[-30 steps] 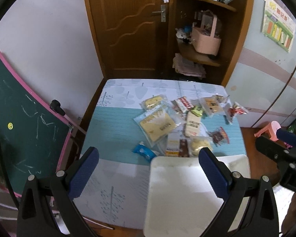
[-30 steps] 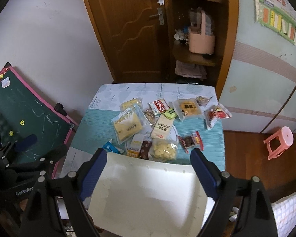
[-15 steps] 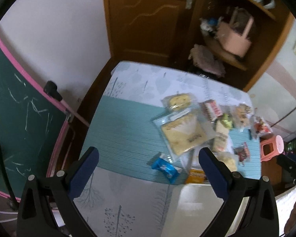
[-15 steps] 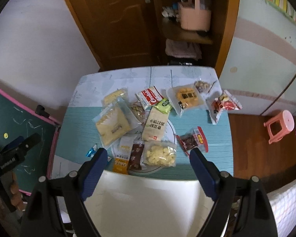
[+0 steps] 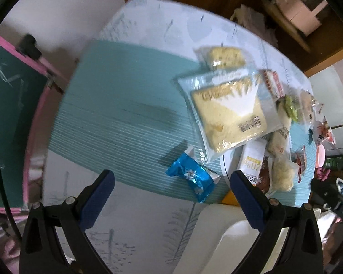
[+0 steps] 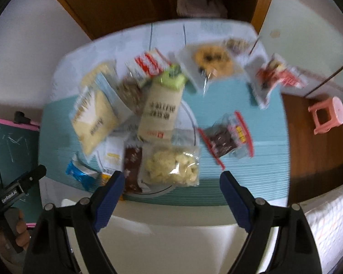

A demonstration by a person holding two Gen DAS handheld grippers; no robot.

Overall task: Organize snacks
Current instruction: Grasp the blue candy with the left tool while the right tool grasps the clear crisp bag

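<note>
Both the left gripper (image 5: 170,180) and right gripper (image 6: 170,181) hang spread and empty. The blue packet (image 5: 191,177) lies between the left jaws: probably light, crinkly, slippery; best pinched across its middle.

Bare teal ribbed mat (image 5: 125,114): open passage left; heaped clear-wrapped snack packets (image 6: 162,118) crowd centre-right; white chair back (image 6: 183,239) at near edge.

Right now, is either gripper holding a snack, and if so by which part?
Nothing is held. The left gripper and right gripper are both open, with nothing between their fingers, above the table.
</note>
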